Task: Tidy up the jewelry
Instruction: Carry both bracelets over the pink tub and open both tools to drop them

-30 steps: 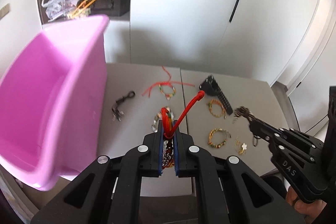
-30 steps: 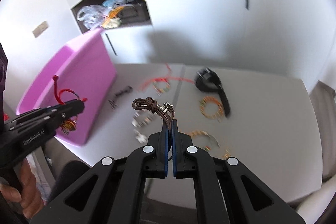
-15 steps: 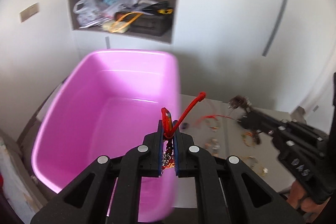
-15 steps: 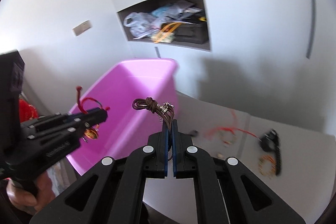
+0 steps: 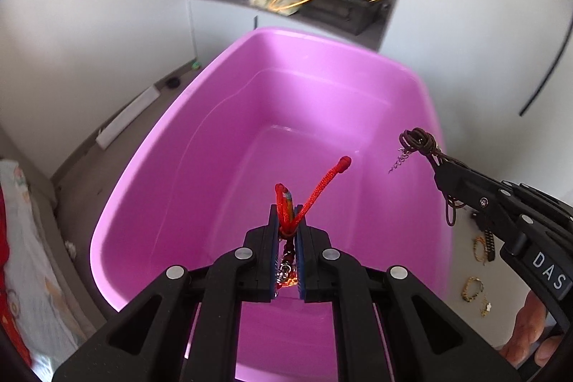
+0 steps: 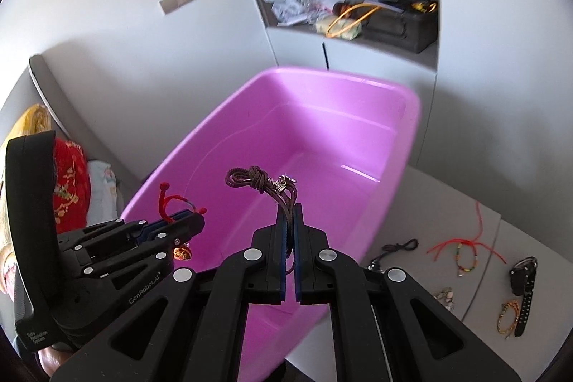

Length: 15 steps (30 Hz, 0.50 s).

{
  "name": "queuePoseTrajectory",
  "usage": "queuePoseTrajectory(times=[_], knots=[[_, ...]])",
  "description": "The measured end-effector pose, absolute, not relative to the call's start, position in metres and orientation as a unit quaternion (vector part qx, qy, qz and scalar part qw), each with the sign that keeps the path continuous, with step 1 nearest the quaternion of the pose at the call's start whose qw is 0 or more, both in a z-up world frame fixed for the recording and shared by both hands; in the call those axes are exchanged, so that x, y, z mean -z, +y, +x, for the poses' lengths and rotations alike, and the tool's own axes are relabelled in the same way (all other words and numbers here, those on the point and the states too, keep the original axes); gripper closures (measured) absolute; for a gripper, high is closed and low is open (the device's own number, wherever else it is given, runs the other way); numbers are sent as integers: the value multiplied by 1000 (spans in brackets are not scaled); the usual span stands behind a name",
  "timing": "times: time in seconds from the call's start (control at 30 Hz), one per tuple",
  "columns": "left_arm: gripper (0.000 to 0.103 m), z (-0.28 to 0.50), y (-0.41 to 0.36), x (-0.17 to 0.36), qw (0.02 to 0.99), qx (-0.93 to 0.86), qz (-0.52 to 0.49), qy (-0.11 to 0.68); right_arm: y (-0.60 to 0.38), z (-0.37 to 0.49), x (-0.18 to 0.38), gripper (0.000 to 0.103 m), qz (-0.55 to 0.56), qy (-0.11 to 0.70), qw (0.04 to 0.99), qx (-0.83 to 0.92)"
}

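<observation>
The big tub [image 5: 222, 145] is bright pink all over. The left gripper [image 5: 287, 213] is black with blue pads and holds a red cord bracelet [image 5: 322, 183]. The right gripper [image 6: 289, 213] is black too, with a dark brown cord necklace [image 6: 258, 179]. The table [image 6: 447, 203] is grey. A watch [image 6: 523, 274] on it is black, and the wall [image 6: 125, 6] is white.

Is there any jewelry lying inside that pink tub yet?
No, the pink tub shows only a bare bottom; both cord pieces are pinched in the hand-held grippers above it.
</observation>
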State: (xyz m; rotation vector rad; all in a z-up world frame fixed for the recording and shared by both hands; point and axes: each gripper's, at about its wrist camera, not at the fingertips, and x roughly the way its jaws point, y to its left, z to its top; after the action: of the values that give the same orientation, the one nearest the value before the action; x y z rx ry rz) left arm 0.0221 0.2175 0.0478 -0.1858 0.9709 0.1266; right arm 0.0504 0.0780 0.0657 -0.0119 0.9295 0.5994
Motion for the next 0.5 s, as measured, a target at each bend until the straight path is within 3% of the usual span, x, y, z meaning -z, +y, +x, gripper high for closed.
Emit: queuePoseTrajectory(times=[0.4, 0.43, 0.47, 0.5], knots=[[92, 33, 237, -13, 852, -94, -95, 506, 102, 72, -31, 100, -27, 497, 820, -282], [90, 33, 239, -13, 852, -97, -96, 506, 102, 72, -29, 100, -28, 501, 819, -279], [79, 33, 239, -13, 851, -103, -93, 506, 102, 73, -29, 99, -31, 501, 819, -277], [61, 32, 237, -13, 851, -106, -92, 506, 102, 72, -29, 97, -32, 501, 820, -276]])
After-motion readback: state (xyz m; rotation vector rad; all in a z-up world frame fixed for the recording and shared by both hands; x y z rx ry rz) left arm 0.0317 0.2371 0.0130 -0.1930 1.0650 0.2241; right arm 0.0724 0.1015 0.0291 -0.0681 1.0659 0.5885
